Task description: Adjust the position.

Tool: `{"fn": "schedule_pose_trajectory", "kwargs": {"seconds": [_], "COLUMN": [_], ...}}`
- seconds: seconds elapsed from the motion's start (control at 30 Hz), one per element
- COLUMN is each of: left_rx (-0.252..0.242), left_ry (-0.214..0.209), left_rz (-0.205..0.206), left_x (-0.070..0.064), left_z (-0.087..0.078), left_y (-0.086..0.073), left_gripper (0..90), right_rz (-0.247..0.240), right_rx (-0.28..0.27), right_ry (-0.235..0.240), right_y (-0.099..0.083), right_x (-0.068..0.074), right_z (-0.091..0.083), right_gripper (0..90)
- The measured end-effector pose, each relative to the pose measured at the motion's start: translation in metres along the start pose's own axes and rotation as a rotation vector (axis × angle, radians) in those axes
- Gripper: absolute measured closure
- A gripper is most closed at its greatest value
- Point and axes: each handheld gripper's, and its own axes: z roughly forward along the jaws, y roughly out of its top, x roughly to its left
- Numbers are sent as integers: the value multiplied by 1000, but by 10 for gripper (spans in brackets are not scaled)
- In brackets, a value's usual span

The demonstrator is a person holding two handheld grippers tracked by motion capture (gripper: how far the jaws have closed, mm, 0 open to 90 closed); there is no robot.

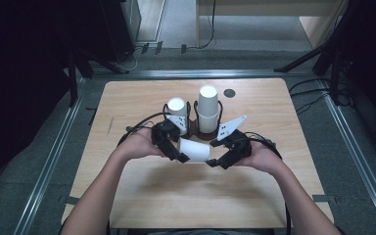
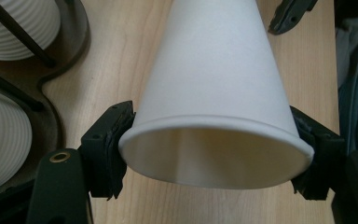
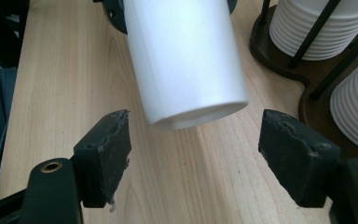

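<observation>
Paper cup (image 2: pixel 214 93) lies sideways above the table (image 1: pixel 142 196), before the cup holder (image 3: pixel 317 79) | your left gripper (image 2: pixel 214 154) clamps its rim | your right gripper (image 3: pixel 193 149) gapes at its base

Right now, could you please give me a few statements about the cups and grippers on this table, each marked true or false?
1. The left gripper grips the white paper cup at its open rim. True.
2. The right gripper is clamped on the cup's base. False: its fingers stand apart on either side of the base without touching it.
3. The held cup stands upright on the table. False: it lies sideways between the grippers.
4. Two stacks of ribbed cups sit in a dark holder. True.
</observation>
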Motion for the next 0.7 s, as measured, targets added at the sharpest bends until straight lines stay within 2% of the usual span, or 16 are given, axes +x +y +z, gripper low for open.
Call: {"fn": "schedule_pose_trajectory", "kwargs": {"seconds": [0.07, 0.27, 0.33, 0.37, 0.43, 0.7], "left_rx": [22, 16, 5, 17, 30, 23], "left_ry": [-9, -28, -57, -65, -64, -64], "left_rz": [7, 27, 25, 23, 23, 41], "left_x": [1, 1, 2, 2, 2, -4], "left_z": [1, 11, 17, 20, 23, 25], "left_y": [4, 11, 11, 11, 11, 17], "left_gripper": [263, 263, 262, 261, 260, 258], "right_rz": [-14, -25, -35, -36, -47, -74], "right_rx": [-3, 21, 30, 37, 45, 69], "right_ry": [-6, -8, -11, -8, -7, 2], "right_y": [1, 1, 1, 1, 2, 4], "right_x": [0, 1, 1, 2, 3, 7], "right_z": [1, 7, 11, 12, 15, 22], "right_gripper": [255, 255, 255, 255, 255, 258]}}
